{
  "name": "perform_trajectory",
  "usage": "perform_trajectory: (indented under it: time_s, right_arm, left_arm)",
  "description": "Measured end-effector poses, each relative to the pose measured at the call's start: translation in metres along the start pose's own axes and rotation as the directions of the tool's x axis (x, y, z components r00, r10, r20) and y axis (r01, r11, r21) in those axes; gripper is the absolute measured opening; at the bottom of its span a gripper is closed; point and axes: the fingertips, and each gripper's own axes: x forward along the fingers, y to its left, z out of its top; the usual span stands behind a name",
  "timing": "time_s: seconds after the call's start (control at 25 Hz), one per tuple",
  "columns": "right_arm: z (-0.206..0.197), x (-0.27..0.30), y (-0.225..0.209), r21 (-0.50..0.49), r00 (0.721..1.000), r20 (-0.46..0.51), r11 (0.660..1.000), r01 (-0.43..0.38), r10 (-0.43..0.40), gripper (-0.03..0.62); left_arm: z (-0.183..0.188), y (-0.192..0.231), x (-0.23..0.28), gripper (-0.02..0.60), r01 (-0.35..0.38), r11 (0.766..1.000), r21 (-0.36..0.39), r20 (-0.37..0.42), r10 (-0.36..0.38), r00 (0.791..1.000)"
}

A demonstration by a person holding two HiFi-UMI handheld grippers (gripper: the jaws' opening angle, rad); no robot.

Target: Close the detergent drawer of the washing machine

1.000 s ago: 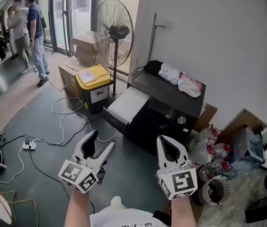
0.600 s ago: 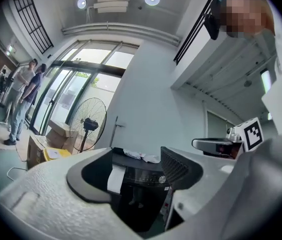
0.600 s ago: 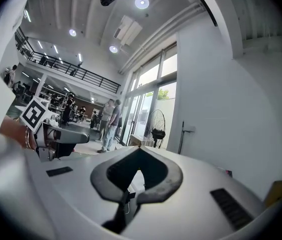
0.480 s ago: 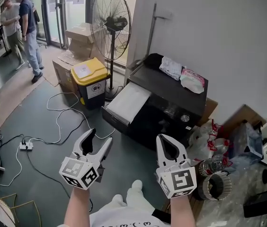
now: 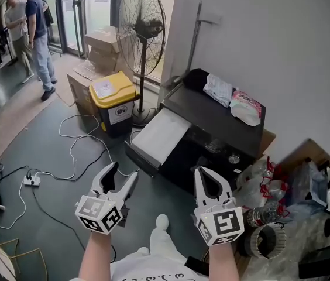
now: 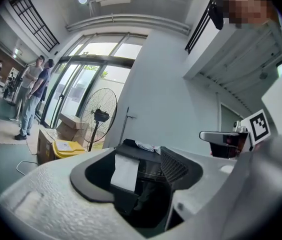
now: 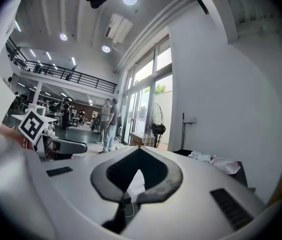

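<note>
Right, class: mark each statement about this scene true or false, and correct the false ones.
1. The left claw is open and holds nothing. True.
2. The right claw grips the white drawer. False: it is shut on nothing and is well apart from the drawer.
3. The white drawer stands pulled out of the dark machine. True.
4. The bin has a red lid. False: the lid is yellow.
5. A standing fan rises behind the bin. True.
</note>
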Motion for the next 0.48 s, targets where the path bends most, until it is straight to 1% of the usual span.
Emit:
perform_trajectory:
  time_s: [0.2, 0.32, 0.4, 0.48]
  right_arm:
    - [-0.010, 0.046, -0.033, 0.025, 1.000, -0.013, 1.000, -0.015, 0.015, -0.011]
    - [-0.016, 0.076, -0.054, 0.040, 0.999, -0.016, 0.999, -0.037, 0.038, -0.011]
    - [-0.021, 0.095, -0.063, 0.045, 0.998, -0.022, 0.997, -0.057, 0.058, -0.011]
    - [-0.027, 0.113, -0.071, 0.051, 0.997, -0.030, 0.996, -0.075, 0.077, -0.011]
  left_arm:
    - [-0.004, 0.023, 0.044, 0.291, -0.040, 0.999, -0.034, -0.016, 0.039, 0.999]
    - [-0.002, 0.035, 0.072, 0.291, -0.058, 0.997, -0.056, -0.016, 0.057, 0.998]
    - [-0.003, 0.045, 0.087, 0.291, -0.056, 0.992, -0.110, -0.012, 0.055, 0.998]
    - [-0.009, 0.055, 0.099, 0.291, -0.050, 0.982, -0.180, -0.014, 0.048, 0.999]
